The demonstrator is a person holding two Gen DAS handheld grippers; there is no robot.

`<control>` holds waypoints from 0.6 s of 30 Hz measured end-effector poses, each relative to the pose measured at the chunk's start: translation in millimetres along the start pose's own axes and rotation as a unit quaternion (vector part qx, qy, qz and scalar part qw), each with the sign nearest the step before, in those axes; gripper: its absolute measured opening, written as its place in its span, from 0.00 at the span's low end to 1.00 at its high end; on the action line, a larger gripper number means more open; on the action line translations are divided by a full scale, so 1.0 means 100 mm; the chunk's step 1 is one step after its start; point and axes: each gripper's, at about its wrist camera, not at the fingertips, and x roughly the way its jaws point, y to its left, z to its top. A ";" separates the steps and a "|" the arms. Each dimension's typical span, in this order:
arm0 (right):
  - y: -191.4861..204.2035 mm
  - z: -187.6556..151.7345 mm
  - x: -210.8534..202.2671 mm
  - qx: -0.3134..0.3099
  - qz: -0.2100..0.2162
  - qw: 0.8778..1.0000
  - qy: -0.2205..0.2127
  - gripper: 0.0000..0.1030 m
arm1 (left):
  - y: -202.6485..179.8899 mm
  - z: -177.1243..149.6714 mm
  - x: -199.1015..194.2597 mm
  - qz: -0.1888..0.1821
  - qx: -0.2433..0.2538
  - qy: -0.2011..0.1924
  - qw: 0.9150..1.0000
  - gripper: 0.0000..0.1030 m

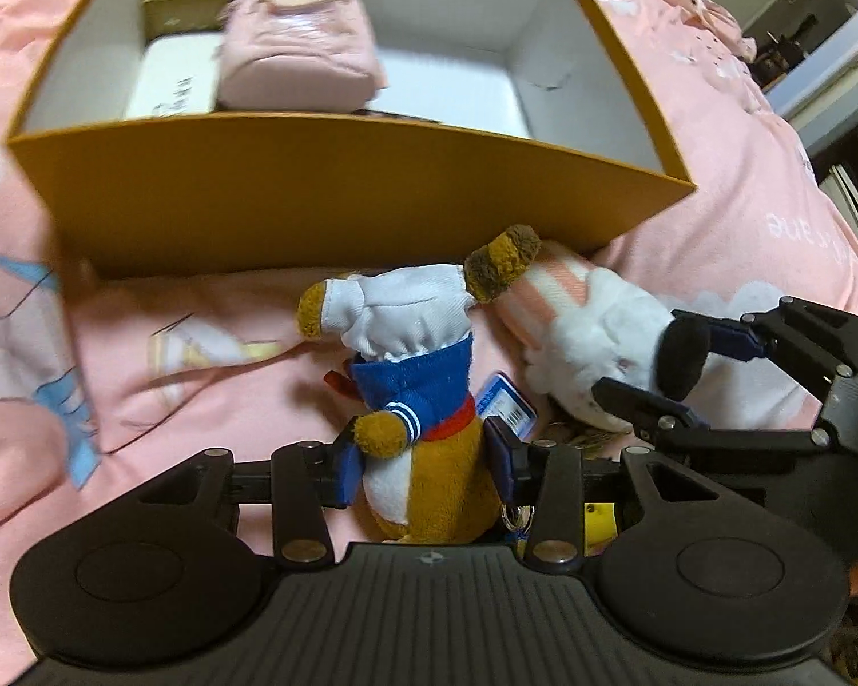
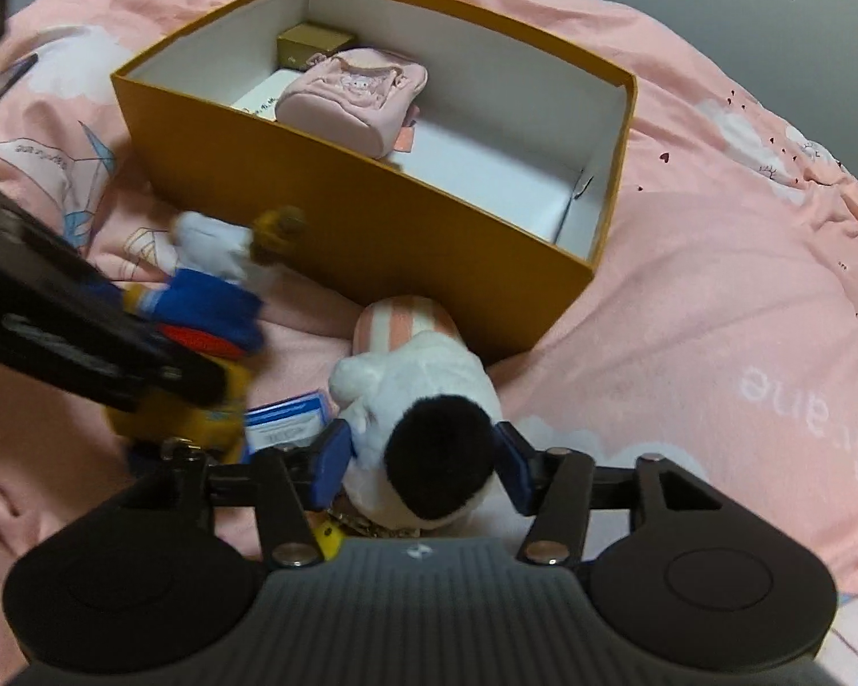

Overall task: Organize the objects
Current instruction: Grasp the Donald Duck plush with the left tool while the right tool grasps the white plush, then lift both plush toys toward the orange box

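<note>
Your left gripper (image 1: 423, 466) has its jaws pressed on the brown plush toy (image 1: 423, 400) on the bed (image 2: 715, 314). Your right gripper (image 2: 423, 469) straddles the white plush toy (image 2: 423, 400) beside the orange box (image 2: 372, 228); contact unclear.

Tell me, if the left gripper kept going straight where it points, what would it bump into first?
The left gripper already has the brown plush between its fingers, so that comes first; beyond it probably the orange box wall, though depth is unclear.
</note>
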 end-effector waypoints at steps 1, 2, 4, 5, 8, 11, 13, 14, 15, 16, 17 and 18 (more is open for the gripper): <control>0.01 0.01 0.02 -0.002 0.000 1.000 0.003 0.60 | 0.03 -0.03 -0.01 -0.001 -0.006 0.001 1.000 0.48; 0.01 0.02 0.05 -0.005 -0.003 1.000 0.006 0.61 | 0.02 -0.01 0.01 -0.002 -0.012 0.002 1.000 0.48; 0.02 0.04 0.09 -0.009 -0.006 1.000 0.011 0.62 | 0.03 -0.03 0.02 -0.007 -0.020 0.005 1.000 0.48; 0.03 0.04 0.10 -0.010 -0.005 1.000 0.013 0.62 | 0.04 -0.04 0.03 -0.008 -0.021 0.005 1.000 0.48; 0.04 0.05 0.10 -0.008 -0.006 1.000 0.016 0.61 | 0.08 -0.05 0.01 -0.012 -0.018 0.004 1.000 0.48; 0.05 0.03 0.13 -0.001 -0.006 1.000 0.018 0.61 | 0.12 -0.06 0.03 -0.017 -0.022 0.005 1.000 0.48; 0.05 0.03 0.13 0.010 -0.007 1.000 0.017 0.60 | 0.13 -0.06 0.05 -0.021 -0.026 0.005 0.999 0.48; 0.05 0.03 0.13 0.012 -0.008 1.000 0.016 0.59 | 0.14 -0.06 0.05 -0.023 -0.028 0.006 0.999 0.48; 0.06 0.03 0.12 0.014 -0.009 1.000 0.015 0.58 | 0.14 -0.06 0.05 -0.024 -0.029 0.005 0.999 0.48; 0.06 0.03 0.11 0.015 -0.010 1.000 0.014 0.56 | 0.14 -0.06 0.04 -0.026 -0.028 0.004 0.999 0.48; 0.07 0.03 0.10 0.015 -0.011 1.000 0.012 0.55 | 0.13 -0.07 0.02 -0.027 -0.024 0.001 0.999 0.47; 0.07 0.03 0.08 0.016 -0.012 1.000 0.010 0.54 | 0.12 -0.07 0.01 -0.029 -0.021 -0.002 0.999 0.47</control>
